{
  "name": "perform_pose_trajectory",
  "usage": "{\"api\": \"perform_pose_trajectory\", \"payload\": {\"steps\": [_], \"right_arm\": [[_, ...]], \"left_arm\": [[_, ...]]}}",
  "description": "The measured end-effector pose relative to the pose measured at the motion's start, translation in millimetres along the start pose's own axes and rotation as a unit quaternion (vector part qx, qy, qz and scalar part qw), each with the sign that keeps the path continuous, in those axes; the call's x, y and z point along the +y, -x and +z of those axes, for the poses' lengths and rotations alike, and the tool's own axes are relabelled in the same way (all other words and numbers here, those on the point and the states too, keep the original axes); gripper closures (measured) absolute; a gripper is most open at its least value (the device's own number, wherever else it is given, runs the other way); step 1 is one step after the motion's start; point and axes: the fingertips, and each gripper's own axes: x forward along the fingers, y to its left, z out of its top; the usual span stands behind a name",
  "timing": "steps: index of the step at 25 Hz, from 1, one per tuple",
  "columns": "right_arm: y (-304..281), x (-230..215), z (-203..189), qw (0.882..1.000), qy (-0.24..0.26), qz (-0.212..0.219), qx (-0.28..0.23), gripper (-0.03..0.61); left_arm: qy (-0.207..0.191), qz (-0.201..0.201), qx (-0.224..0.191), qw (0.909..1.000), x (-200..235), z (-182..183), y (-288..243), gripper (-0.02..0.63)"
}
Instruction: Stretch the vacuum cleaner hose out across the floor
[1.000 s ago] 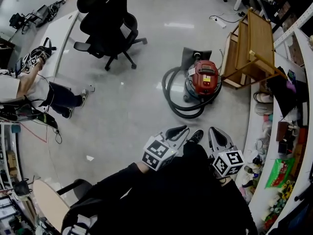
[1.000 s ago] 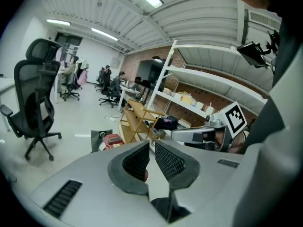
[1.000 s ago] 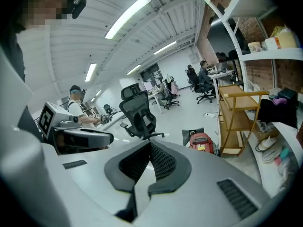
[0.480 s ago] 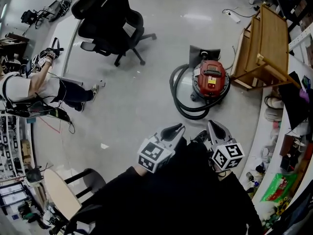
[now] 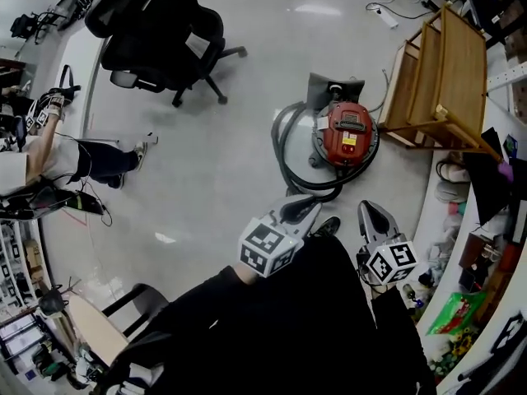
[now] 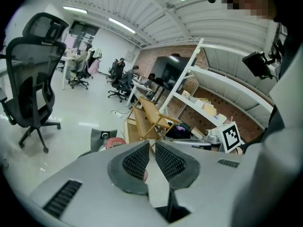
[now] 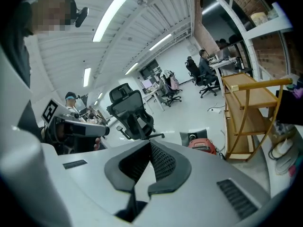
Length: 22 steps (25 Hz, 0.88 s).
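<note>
On the grey floor [image 5: 214,179], near its right edge, the hose [image 5: 284,151] lies coiled round the red vacuum cleaner [image 5: 346,134] — approach is judged the step in hand, the left tool [image 5: 298,211] and right tool [image 5: 373,217] being held closed and empty — so opening onto the hose is called for next.

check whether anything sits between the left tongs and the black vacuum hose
Nothing visible does. The shut left tongs point toward the black flexible hose looped round the red canister vacuum cleaner, with only bare grey floor between.
</note>
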Motion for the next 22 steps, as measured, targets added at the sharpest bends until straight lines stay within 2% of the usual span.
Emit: {"api": "perform_pose_trajectory", "payload": {"steps": [3, 5, 8, 10, 12, 14, 17, 19, 22], "right_arm": [[-25.1, -28.9, -4.3, 0.999, -0.001, -0.025, 0.030, 0.574], [-37.8, -59.9, -13.8, 0.996, -0.050, -0.059, 0.040, 0.574], [-48.1, -101.3, -33.4, 0.986, -0.131, -0.097, 0.040, 0.574], [-54.3, -126.4, -50.9, 0.978, -0.168, -0.109, 0.051, 0.524], [-63.0, -151.4, -74.7, 0.971, -0.199, -0.115, 0.071, 0.416], [-74.4, -182.3, -102.4, 0.966, -0.209, -0.119, 0.096, 0.401], [-96.4, -227.6, -151.0, 0.961, -0.207, -0.121, 0.139, 0.388], [-112.6, -249.5, -183.0, 0.953, -0.230, -0.124, 0.150, 0.371], [-141.8, -279.9, -223.5, 0.942, -0.275, -0.124, 0.144, 0.345]], "left_arm": [[-0.005, -0.004, -0.003, 1.0000, 29.5, 16.2, -23.0, 0.558], [-0.013, -0.006, 0.008, 0.9999, 45.7, 14.7, -35.4, 0.558], [-0.040, -0.008, 0.038, 0.9985, 62.6, 1.2, -46.8, 0.558], [-0.044, 0.002, 0.056, 0.9975, 73.4, -6.4, -53.1, 0.558], [-0.038, 0.023, 0.068, 0.9967, 85.5, -11.3, -60.9, 0.558], [-0.028, 0.050, 0.069, 0.9960, 97.1, -14.1, -73.5, 0.558], [0.008, 0.083, 0.063, 0.9945, 103.9, -29.0, -93.6, 0.550], [0.028, 0.077, 0.075, 0.9938, 97.2, -49.5, -107.4, 0.517], [0.031, 0.050, 0.095, 0.9937, 82.8, -83.4, -133.1, 0.482]]}}
